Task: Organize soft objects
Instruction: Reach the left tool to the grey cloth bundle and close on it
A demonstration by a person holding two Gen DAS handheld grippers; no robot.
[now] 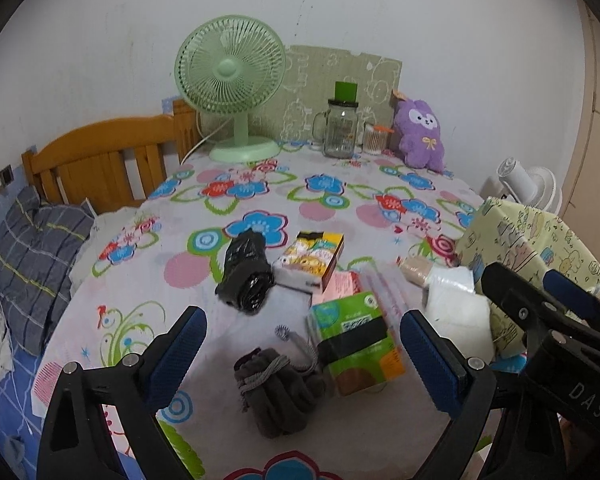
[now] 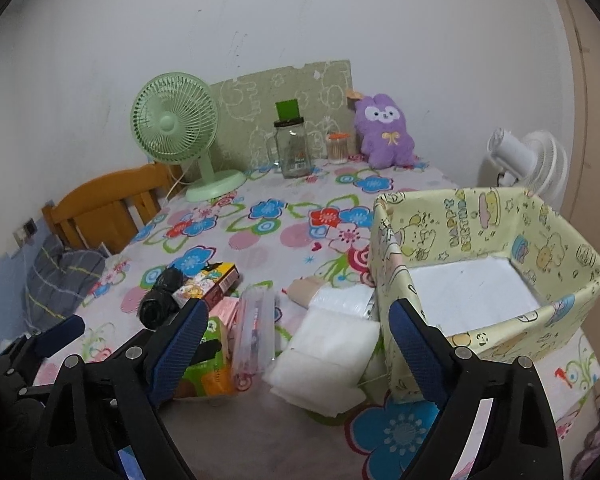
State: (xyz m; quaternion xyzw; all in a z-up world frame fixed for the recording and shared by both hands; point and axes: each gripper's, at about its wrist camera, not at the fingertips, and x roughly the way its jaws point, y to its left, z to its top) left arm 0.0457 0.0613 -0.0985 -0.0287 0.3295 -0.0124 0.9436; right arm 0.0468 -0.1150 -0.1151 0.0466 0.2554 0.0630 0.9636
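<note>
A dark grey rolled sock bundle (image 1: 278, 390) lies on the flowered tablecloth between the fingers of my open left gripper (image 1: 304, 356). Beyond it lie a green tissue pack (image 1: 356, 340), a black rolled bag (image 1: 246, 274), a yellow snack box (image 1: 314, 260) and a white soft pack (image 1: 458, 312). My open, empty right gripper (image 2: 296, 344) hovers over the white soft pack (image 2: 328, 360), a clear pink tube (image 2: 254, 332) and a beige roll (image 2: 306, 292). A yellow cartoon-print box (image 2: 496, 216) stands open at the right. A purple plush toy (image 2: 386, 132) sits at the back.
A green desk fan (image 1: 230, 84), a glass jar with green lid (image 1: 342, 128) and a cotton-swab pot (image 1: 374, 140) stand along the back wall. A white fan (image 2: 528, 160) is at the right edge. A wooden bed frame (image 1: 100, 152) and grey pillow (image 1: 36, 256) lie left.
</note>
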